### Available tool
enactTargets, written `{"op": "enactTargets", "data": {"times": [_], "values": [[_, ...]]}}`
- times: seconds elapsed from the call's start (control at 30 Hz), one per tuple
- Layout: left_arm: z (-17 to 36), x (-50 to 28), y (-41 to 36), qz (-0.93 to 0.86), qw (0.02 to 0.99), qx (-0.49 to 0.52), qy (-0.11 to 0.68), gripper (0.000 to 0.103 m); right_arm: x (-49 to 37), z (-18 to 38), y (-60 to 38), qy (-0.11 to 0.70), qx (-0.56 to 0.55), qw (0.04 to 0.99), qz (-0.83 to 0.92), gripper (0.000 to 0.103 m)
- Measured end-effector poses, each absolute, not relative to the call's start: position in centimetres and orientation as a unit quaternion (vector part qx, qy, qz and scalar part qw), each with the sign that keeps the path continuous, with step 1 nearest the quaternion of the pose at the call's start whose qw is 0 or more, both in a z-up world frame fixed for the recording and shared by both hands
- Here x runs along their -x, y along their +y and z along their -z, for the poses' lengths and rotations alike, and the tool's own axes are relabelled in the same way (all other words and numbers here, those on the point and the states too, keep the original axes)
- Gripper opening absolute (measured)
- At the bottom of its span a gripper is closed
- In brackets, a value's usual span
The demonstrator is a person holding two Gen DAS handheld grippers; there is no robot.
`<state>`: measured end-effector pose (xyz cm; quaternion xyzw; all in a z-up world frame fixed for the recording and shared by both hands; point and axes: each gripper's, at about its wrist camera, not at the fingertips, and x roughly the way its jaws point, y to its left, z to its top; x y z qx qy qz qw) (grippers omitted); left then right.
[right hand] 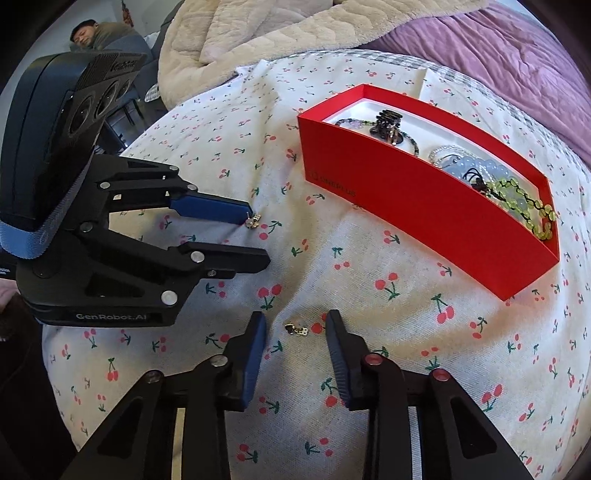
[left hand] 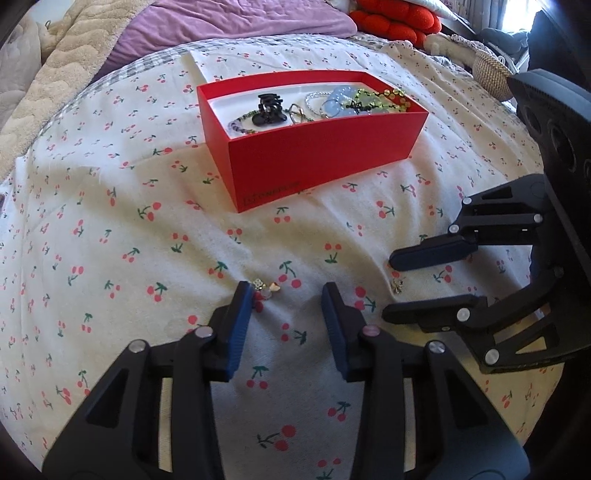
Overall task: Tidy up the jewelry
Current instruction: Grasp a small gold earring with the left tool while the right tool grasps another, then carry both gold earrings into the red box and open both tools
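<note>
A small gold earring (left hand: 265,289) lies on the cherry-print sheet against the tip of my left gripper's (left hand: 286,295) left finger; the jaws stand apart around it, open. A second gold earring (right hand: 295,329) lies between the parted fingers of my right gripper (right hand: 295,322), touching neither pad. Each gripper shows in the other's view: the right gripper (left hand: 389,290) around its earring (left hand: 397,286), the left gripper (right hand: 259,237) beside its earring (right hand: 253,220). Beyond them stands a red box (left hand: 314,162) (right hand: 424,221) holding a black hair claw (left hand: 267,109), bead bracelets and a green bead string (right hand: 524,206).
The bed's cherry-print sheet (left hand: 147,229) spreads all around. A beige blanket (right hand: 258,33) and purple quilt (left hand: 240,26) are piled behind the box. A red cushion (left hand: 395,22) and woven basket (left hand: 493,72) sit far right. A person (right hand: 99,37) rests far back left.
</note>
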<state>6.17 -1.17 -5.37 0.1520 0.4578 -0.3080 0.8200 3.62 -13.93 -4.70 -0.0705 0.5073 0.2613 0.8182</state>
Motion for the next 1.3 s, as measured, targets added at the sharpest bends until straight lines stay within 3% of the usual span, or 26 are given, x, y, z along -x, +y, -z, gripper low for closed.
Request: {"op": "enactTargets", "data": {"times": [0.3, 1.3], "values": [[5.4, -6.7, -0.8, 0.292, 0.826, -0.150, 0.459, 0.014, -3.9, 4.7, -13.6, 0.510, 0.064, 0.814, -0.271, 0.013], [2.0, -7.4, 0.2, 0.280, 0.846, -0.101, 0.443, 0.010, -5.4, -0.2, -19.2, 0.482, -0.009, 0.844, -0.236, 0.010]]}}
